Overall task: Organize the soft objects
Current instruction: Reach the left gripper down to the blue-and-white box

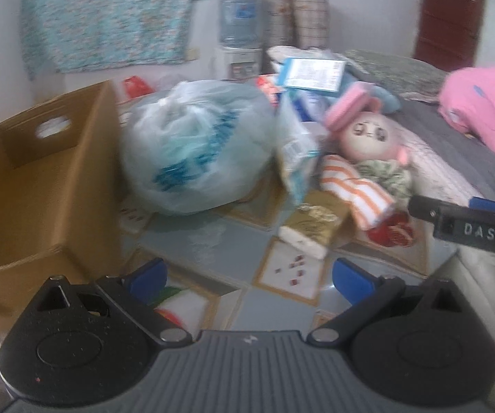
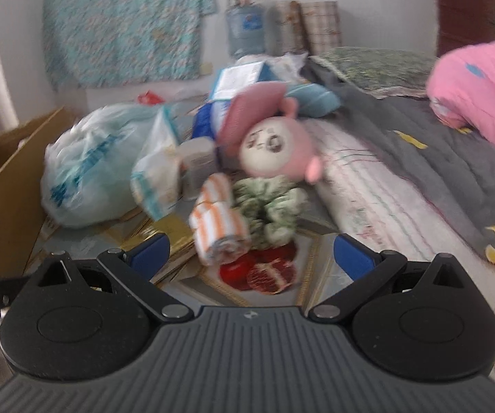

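A pink-hatted plush doll [image 1: 368,130] [image 2: 275,151] leans against the mattress edge on the floor. A rolled orange-and-white striped towel [image 1: 354,186] [image 2: 219,223] lies just in front of it. An open cardboard box [image 1: 40,186] [image 2: 2,186] stands at the left. My left gripper [image 1: 249,277] is open and empty above the tiled floor, next to the box. My right gripper [image 2: 250,253] is open and empty, just short of the towel; it also shows in the left wrist view [image 1: 430,210], its jaws out of sight there.
A tied pale plastic bag [image 1: 195,144] [image 2: 89,168] sits right of the box, with packets [image 1: 299,158] and boxes piled behind. A gold flat box [image 1: 316,227] lies on the floor. A mattress [image 2: 385,199] with grey quilt and pink blanket [image 2: 478,93] fills the right. A water dispenser [image 1: 238,34] stands at the wall.
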A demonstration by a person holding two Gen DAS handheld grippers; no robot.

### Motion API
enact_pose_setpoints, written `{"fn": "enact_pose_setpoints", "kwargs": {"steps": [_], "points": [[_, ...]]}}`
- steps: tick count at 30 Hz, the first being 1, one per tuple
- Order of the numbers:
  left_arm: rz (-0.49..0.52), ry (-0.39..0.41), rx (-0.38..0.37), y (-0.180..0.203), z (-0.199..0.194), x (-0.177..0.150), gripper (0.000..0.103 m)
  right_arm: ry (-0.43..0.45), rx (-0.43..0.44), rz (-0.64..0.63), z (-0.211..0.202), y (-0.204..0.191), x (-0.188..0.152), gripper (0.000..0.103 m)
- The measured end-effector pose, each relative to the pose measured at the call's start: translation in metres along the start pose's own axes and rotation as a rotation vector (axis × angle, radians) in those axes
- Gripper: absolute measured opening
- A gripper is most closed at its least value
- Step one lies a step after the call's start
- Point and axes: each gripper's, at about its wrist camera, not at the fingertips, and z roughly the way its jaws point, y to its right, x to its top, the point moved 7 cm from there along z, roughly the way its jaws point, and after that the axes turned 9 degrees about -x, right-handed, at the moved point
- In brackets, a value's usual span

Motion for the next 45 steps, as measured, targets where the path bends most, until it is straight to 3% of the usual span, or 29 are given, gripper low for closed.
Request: {"fn": "enact_pose_setpoints", "kwargs": {"steps": [4, 9, 16, 20, 25, 30, 35, 37, 40, 45], "points": [[0.028, 0.007, -0.055, 0.014, 0.009, 0.018, 0.103, 0.039, 0.011, 0.023, 0.007, 0.02, 0.015, 0.102], [0.065, 0.114, -0.117, 0.027, 0.007, 0.061, 0.103, 0.094, 0.027, -0.008, 0.006, 0.036, 0.058, 0.102], [0.14, 0.185, -0.151, 0.049, 0.006, 0.113, 0.103, 0.022, 0.178, -0.015, 0.006, 0.045, 0.117, 0.102], [0.169, 0.179, -0.166, 0.05, 0.004, 0.148, 0.103, 0.037, 0.206, -0.037, 0.018, 0.048, 0.152, 0.102], [0.113, 0.172, -0.125, 0.031, 0.01, 0.201, 0.103, 0.109, 0.247, -0.079, 0.045, 0.049, 0.199, 0.102], [0.067, 0.092, -0.095, 0.018, 0.044, 0.26, 0.102, 0.117, 0.313, -0.059, 0.096, 0.042, 0.228, 0.101], [0.044, -0.002, -0.087, 0.018, 0.107, 0.295, 0.09, 0.096, 0.326, -0.111, 0.157, 0.022, 0.237, 0.097], [0.03, -0.047, -0.115, 0.023, 0.138, 0.298, 0.068, 0.078, 0.322, -0.126, 0.182, 0.016, 0.237, 0.092], [-0.013, -0.124, -0.167, 0.026, 0.177, 0.297, 0.047, 0.055, 0.322, -0.145, 0.213, 0.008, 0.239, 0.08], [-0.149, -0.164, -0.246, 0.018, 0.226, 0.304, 0.044, 0.018, 0.351, -0.147, 0.245, 0.0, 0.237, 0.055]]}}
